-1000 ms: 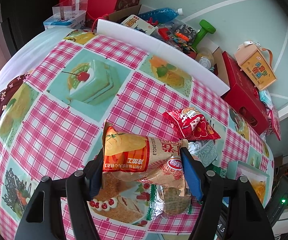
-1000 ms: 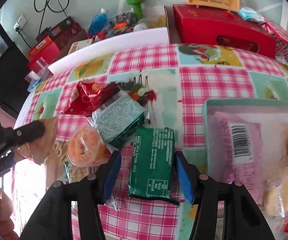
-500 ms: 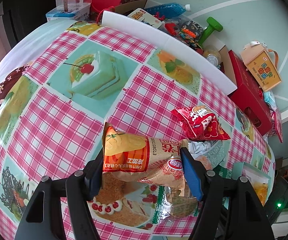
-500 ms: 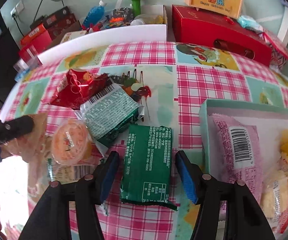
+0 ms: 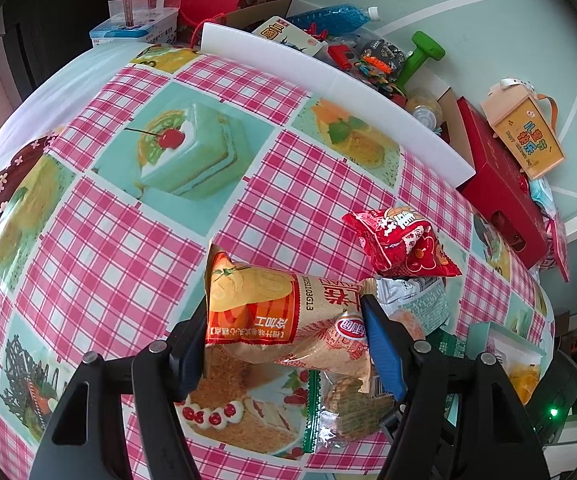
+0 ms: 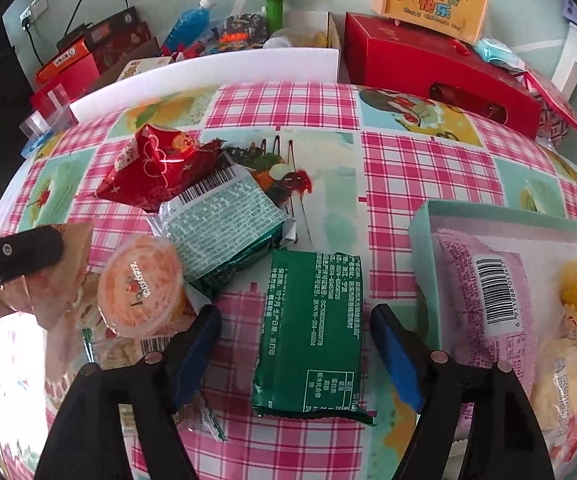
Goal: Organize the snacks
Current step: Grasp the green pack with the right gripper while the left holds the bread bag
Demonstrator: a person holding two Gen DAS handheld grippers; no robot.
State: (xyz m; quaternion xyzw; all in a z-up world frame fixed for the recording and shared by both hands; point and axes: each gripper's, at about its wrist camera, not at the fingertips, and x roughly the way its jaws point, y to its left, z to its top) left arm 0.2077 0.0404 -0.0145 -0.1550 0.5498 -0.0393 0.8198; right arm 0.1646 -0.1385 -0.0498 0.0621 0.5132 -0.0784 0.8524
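Your right gripper [image 6: 294, 344] is opening: its blue pads, which stood close against the dark green packet [image 6: 312, 332] a second ago, now clear both its long edges. The packet lies flat on the checked cloth at bottom centre, just left of the pale green box [image 6: 420, 220], so it looks let go outside the box, not in it. Your left gripper [image 5: 284, 344] is clamped on the orange snack bag [image 5: 284, 320], lifted off the table as before. The red packet [image 6: 152, 168] and jelly cup [image 6: 140, 284] at left remain unsorted.
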